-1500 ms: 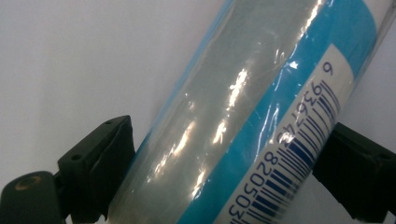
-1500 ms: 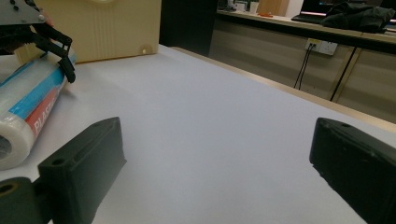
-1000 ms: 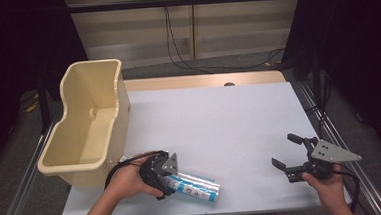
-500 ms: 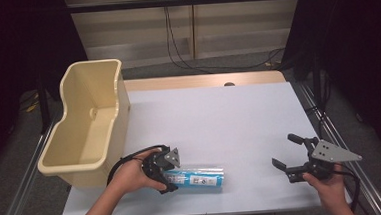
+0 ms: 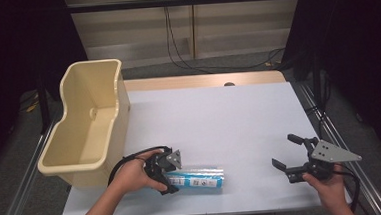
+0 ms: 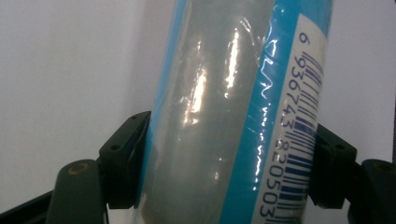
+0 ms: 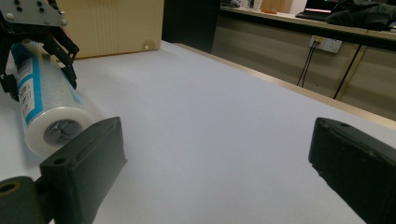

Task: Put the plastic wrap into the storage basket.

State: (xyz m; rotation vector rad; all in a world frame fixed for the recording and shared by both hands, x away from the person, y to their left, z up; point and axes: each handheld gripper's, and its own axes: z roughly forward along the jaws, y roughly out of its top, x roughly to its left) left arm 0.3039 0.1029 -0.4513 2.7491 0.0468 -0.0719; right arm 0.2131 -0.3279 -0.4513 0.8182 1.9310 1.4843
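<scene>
- Broadly, my white surface (image 5: 219, 120) spreads ahead, with the cream bin (image 5: 86, 119) standing at its left edge.
- Next, the roll of clear film with a blue label (image 5: 198, 177) lies on its side near the front edge, just right of the bin's front corner.
- My left gripper (image 5: 165, 175) has just been closing and now clamps the roll's left end, a pad pressing on each side.
- My right gripper (image 5: 292, 157) sits well apart to the right, jaws spread wide, holding nothing.

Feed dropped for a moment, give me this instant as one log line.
left claw: just closed, gripping roll | roll: lying on table | right claw: open, idle | bin: left
</scene>
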